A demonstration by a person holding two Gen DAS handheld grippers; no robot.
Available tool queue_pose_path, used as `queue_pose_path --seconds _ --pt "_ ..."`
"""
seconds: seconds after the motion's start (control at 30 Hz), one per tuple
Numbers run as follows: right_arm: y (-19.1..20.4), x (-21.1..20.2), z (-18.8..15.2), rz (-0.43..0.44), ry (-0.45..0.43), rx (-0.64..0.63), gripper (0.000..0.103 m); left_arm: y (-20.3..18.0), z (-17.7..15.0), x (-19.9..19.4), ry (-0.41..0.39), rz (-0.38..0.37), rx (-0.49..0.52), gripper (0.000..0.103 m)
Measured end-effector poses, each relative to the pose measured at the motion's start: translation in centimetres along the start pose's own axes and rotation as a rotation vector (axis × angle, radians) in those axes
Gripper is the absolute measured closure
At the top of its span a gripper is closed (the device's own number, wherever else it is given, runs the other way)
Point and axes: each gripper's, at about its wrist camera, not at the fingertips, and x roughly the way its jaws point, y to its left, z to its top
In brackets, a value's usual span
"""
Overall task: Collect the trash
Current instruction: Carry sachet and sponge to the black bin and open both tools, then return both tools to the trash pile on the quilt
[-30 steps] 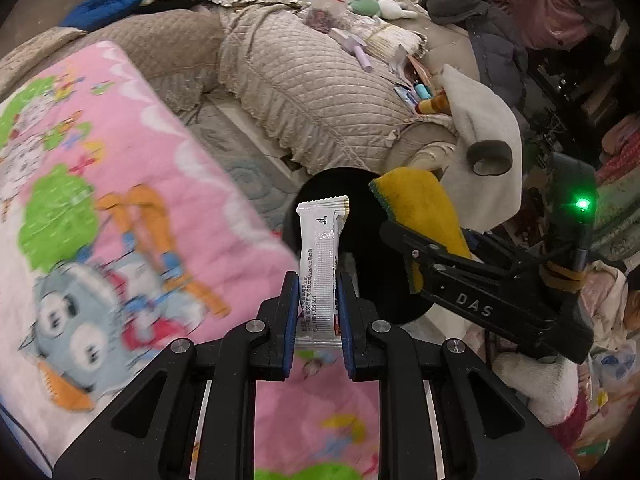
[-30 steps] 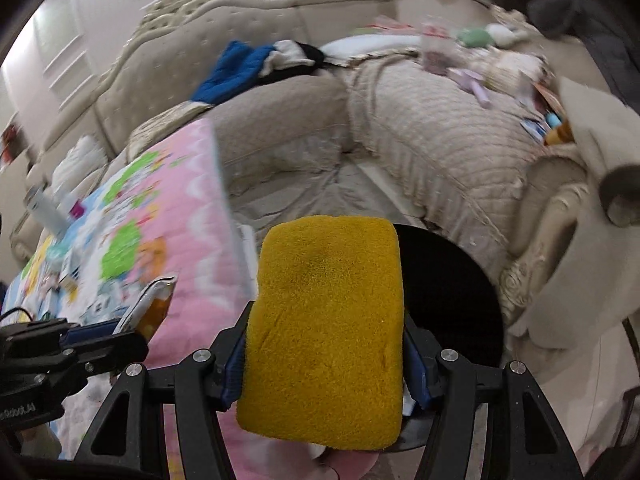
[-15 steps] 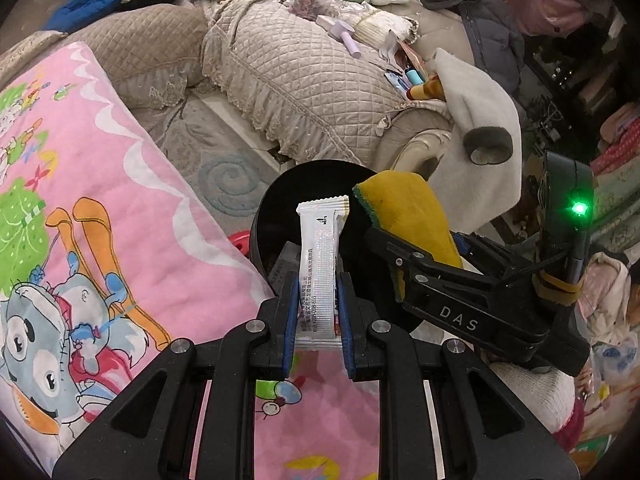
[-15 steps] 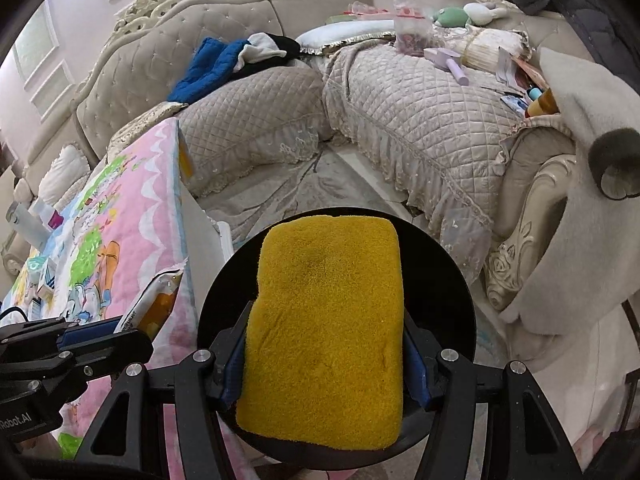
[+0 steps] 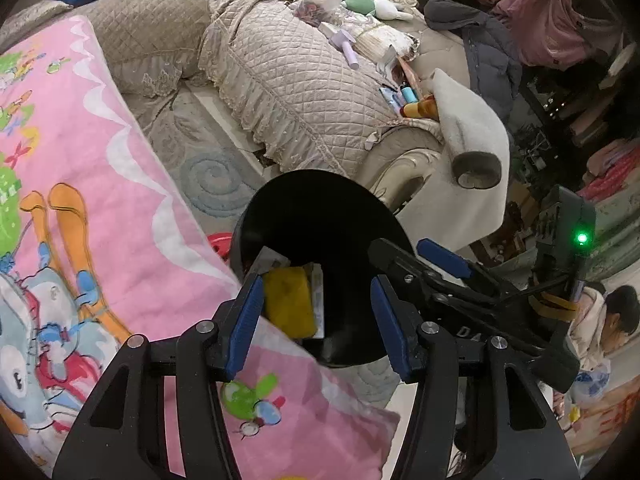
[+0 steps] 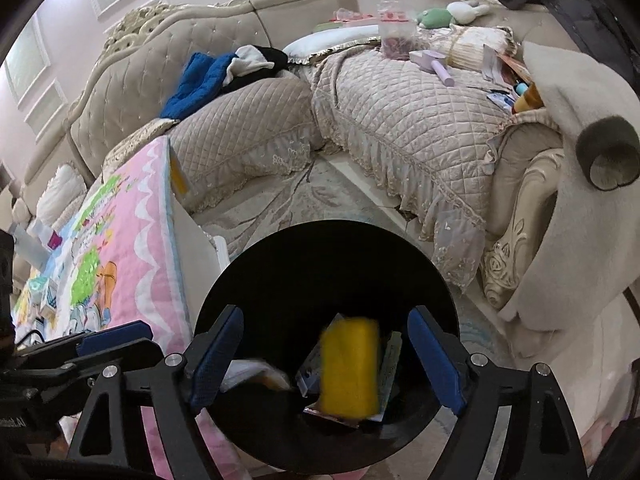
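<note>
A round black trash bin (image 5: 320,200) stands on the floor beside the table; it also shows in the right wrist view (image 6: 328,248). A yellow sponge (image 5: 288,304) lies inside it on wrappers, blurred in the right wrist view (image 6: 350,368). A pale wrapper (image 6: 252,372) shows blurred at the bin's left inside. My left gripper (image 5: 318,320) is open and empty above the bin's near rim. My right gripper (image 6: 326,360) is open and empty above the bin; it shows in the left wrist view (image 5: 420,256) to the right.
A pink cartoon-print cloth (image 5: 80,200) covers the table left of the bin. A quilted beige sofa (image 6: 400,112) with clothes, toys and small items runs behind. A grey patterned rug (image 5: 208,168) lies between. A white garment (image 5: 468,152) drapes over the sofa arm.
Both grippers opened. The yellow sponge left the right gripper and the white wrapper left the left gripper; both dropped into the black bin.
</note>
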Motion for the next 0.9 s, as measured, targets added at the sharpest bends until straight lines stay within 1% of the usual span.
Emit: queue_pose_path --seconds 0.07,0.2,0.27,0.5,0.57,0.73,0.9 --pt "0.2 -0.3 -0.2 0.013 -0.002 0.002 0.021 0.1 -0.2 -0.6 -0.007 0.032 0.007 0.049" --pt "1.5 -1.1 -0.8 0.044 -0.014 -0.010 0.021 0.4 -1.0 -2.2 -0.043 0.128 0.030 0.049" --pt "2.6 -1.3 -1.2 0.054 -0.014 -0.029 0.021 0.8 -1.6 -3.5 -0.058 0.169 0.036 0.049" --pt "6.9 -2.4 -2.3 0.110 -0.014 -0.091 0.021 3.6 -4.2 -7.7 -0.111 0.277 0.020 0.049" --pt "8.4 -2.6 -2.7 0.131 -0.012 -0.109 0.021 4.6 -5.1 -9.1 -0.122 0.317 0.006 0.049" --pt "13.0 -2.7 -3.9 0.195 0.008 -0.175 0.021 7.9 -7.3 -12.9 -0.145 0.363 -0.063 0.049" --pt "17.7 -2.3 -5.6 0.269 0.041 -0.238 0.021 12.3 -9.5 -17.4 -0.177 0.442 -0.150 0.049"
